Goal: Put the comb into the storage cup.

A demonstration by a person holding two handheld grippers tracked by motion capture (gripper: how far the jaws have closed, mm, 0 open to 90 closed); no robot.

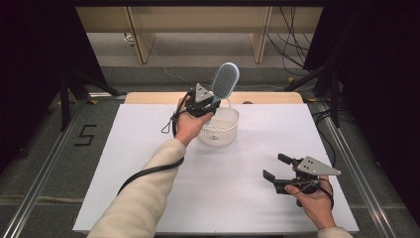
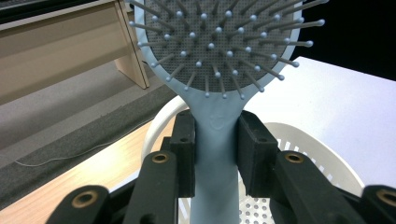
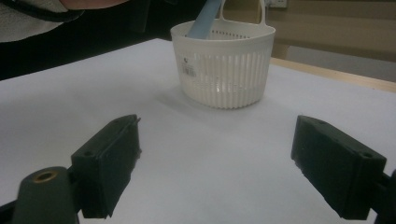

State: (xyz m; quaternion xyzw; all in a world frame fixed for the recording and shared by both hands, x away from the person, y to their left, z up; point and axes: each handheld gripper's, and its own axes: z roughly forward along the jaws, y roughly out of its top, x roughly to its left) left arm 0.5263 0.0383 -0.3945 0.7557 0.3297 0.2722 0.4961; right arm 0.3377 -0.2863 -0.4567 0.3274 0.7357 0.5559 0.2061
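White table (image 1: pixel 148 163) under dark curtains: the left gripper (image 1: pixel 207 100) pinches the brush (image 1: pixel 224 80) by its handle, head up, handle end dipping into the basket (image 1: pixel 220 130) directly below. Well right and nearer the person, the right gripper (image 1: pixel 274 167) rests spread and empty.

The high view looks forward and down from above the person's side, taking in the whole white table (image 1: pixel 148 198), the floor on both sides and the wooden furniture beyond the far edge. The left gripper view rides very close behind its own jaws, held over the far middle of the table, and faces up and away past the blue hairbrush (image 2: pixel 215 56) toward that same furniture, with the white basket (image 2: pixel 322 154) just below. The right gripper view sits low over the near right of the table and faces far-left across the bare top; it shares the basket (image 3: pixel 224 65), the brush handle (image 3: pixel 203 18) and the far table edge with the other two views.
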